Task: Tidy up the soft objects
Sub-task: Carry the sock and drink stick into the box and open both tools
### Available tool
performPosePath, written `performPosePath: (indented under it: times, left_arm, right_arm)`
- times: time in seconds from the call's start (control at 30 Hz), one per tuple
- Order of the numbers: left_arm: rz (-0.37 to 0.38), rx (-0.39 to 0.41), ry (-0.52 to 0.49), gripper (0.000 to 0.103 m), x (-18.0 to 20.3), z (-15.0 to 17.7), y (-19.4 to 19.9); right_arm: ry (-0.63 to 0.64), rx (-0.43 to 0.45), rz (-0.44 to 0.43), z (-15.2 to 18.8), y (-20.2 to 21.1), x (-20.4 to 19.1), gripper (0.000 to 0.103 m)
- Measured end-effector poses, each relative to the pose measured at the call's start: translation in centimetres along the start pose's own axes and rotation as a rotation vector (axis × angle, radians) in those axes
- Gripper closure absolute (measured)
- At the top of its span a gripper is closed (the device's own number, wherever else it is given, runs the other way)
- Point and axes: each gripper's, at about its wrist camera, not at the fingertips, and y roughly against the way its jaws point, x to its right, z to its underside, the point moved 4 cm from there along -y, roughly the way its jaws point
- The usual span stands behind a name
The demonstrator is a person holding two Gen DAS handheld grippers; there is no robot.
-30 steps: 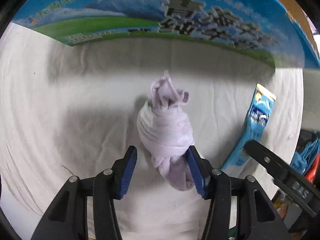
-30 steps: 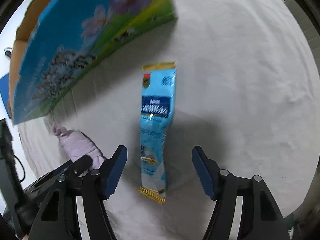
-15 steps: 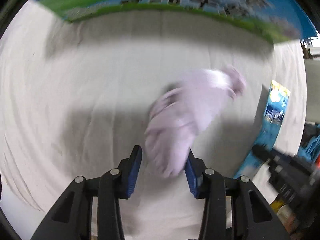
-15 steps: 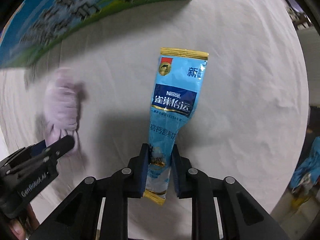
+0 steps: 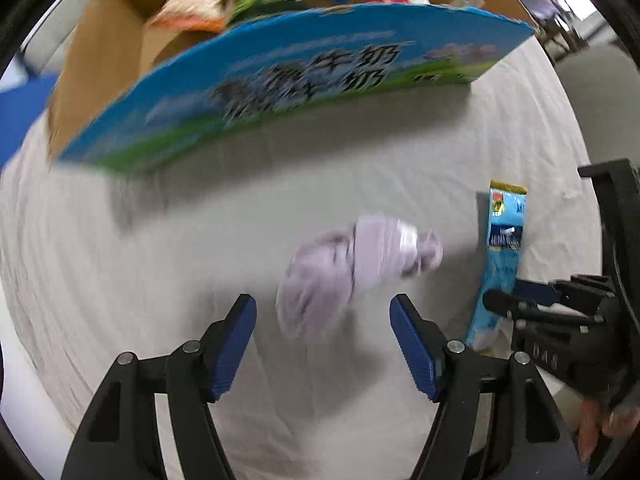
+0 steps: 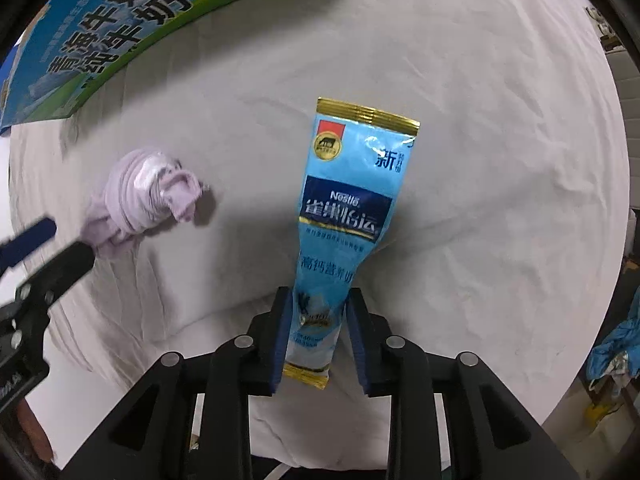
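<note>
So here's roughly where the tidy-up stands. The big cardboard box point(image 5: 280, 92) with the blue milk print sits at the far side of the table, and from the left wrist view it's got a few snack packets point(image 5: 192, 8) piled in it, so I'd guess a good chunk of the sorting is done. The picture is blurry, so I can't say exactly what those packets are.

Two things are not boxed. One is the lilac sock bundle point(image 5: 352, 268), balled up and lying on the white tablecloth point(image 5: 120, 248), just ahead of the left gripper point(image 5: 323, 344). Its jaws are spread wide, with the bundle sitting just in front of the gap and neither pad touching it as far as I can tell. So that one is loose on the cloth, well short of the box.

The other is the light blue Nestle sachet point(image 6: 348, 208). The right gripper point(image 6: 318, 336) has its jaws pressed together on the sachet's lower end, pinching it near the bottom seal, with the gold top edge pointing away toward the box. I can't tell whether it's lifted clear of the cloth or partly resting on it.

My read: the sachet is the one in hand and probably heads to the box, then the sock bundle needs a proper grab. Both are floppy, so a pinch near one end could let them swing or slip.
</note>
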Motion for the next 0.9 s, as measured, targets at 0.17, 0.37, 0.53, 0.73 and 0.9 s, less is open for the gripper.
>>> performPosePath:
  times: [0.17,0.37,0.53,0.73,0.9]
  left_arm:
    - [-0.064,-0.128,-0.210,0.033,3.8,-0.9,-4.9]
    - [-0.010,-0.145,-0.097,0.058,3.8,0.6,-7.0]
    - [0.070,-0.138,0.105,0.063,1.3,3.3,-6.5]
    - [0.187,-0.081,0.280,0.063,-1.4,7.2,-5.1]
    - [0.241,0.011,0.349,0.064,-3.5,9.3,-0.6]
  right_arm:
    - [-0.031,-0.033,-0.023,-1.3,-0.5,0.4,0.069]
    - [-0.081,-0.018,-0.048,-2.3,-0.8,1.2,0.081]
    - [-0.076,-0.004,-0.045,-2.6,-0.3,1.8,0.084]
    - [-0.027,0.015,-0.073,-2.1,1.7,0.5,0.085]
    - [0.048,0.041,-0.136,-1.6,5.6,-0.9,0.085]
